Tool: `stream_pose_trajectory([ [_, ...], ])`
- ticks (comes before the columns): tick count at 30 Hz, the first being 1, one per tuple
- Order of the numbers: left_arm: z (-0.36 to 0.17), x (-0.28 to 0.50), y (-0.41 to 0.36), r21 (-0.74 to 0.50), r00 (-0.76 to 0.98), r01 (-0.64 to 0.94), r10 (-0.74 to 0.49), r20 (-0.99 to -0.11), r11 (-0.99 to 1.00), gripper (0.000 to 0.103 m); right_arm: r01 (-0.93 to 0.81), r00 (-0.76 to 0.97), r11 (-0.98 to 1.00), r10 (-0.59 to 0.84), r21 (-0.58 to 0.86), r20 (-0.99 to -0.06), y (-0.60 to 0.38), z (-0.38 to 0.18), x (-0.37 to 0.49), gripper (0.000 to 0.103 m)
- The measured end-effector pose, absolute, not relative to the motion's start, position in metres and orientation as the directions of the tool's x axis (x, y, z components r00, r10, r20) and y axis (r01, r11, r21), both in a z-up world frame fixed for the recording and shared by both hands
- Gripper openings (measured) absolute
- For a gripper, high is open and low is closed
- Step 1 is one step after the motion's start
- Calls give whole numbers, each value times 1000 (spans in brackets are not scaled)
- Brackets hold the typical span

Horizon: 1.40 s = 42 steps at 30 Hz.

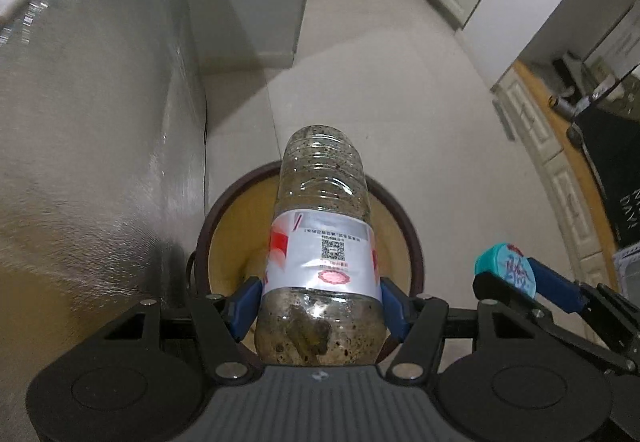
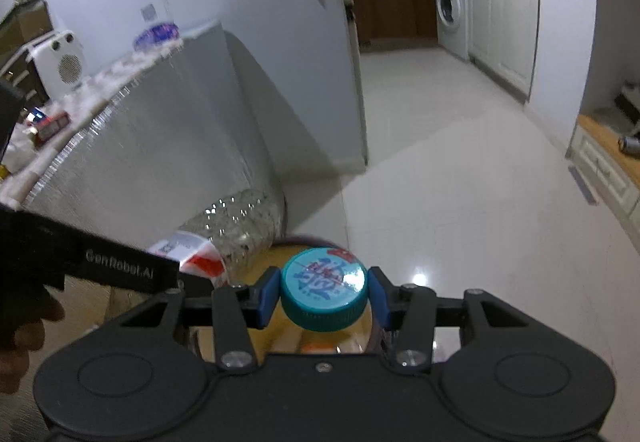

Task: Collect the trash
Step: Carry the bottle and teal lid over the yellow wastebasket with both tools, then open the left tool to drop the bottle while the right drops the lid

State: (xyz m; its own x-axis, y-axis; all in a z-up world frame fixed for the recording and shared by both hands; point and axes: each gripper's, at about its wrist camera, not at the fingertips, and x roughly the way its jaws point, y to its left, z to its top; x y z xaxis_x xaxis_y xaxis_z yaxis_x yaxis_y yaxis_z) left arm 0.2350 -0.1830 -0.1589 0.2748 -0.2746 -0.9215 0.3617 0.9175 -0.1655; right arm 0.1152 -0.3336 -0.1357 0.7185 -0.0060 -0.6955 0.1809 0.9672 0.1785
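Bottles hung above a round brown-rimmed bin [image 1: 414,242]: left gripper [image 1: 320,300] clamped a dirty clear plastic bottle [image 1: 322,226], right gripper [image 2: 324,296] a teal-capped bottle [image 2: 323,290]. Released off-centre, either might strike the rim and fall outside.

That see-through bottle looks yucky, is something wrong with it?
Yes. The clear bottle in the left gripper is dirty inside: dark specks on its walls and a brown lump near the pads. It hangs over the round bin.
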Motion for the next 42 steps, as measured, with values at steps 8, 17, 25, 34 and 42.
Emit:
stream_pose_trajectory([
  [8, -200, 251, -183, -185, 196, 341, -262, -945, 922, 63, 220, 650, 954, 14, 206, -760, -340, -179, 136, 48],
  [17, -222, 254, -192, -150, 184, 379, -233, -955, 913, 63, 229, 608, 942, 59, 246, -792, -343, -209, 155, 48],
  [25, -229, 255, -192, -127, 197, 349, -205, -959, 929, 65, 231, 601, 928, 99, 292, -793, -344, -224, 167, 48],
  [34, -230, 257, -182, -111, 178, 292, -168, -969, 950, 91, 255, 605, 910, 114, 327, -788, -354, -228, 180, 48],
  [42, -225, 248, -183, -126, 178, 327, -192, -965, 937, 95, 255, 596, 912, 113, 321, -795, -356, -228, 187, 48],
])
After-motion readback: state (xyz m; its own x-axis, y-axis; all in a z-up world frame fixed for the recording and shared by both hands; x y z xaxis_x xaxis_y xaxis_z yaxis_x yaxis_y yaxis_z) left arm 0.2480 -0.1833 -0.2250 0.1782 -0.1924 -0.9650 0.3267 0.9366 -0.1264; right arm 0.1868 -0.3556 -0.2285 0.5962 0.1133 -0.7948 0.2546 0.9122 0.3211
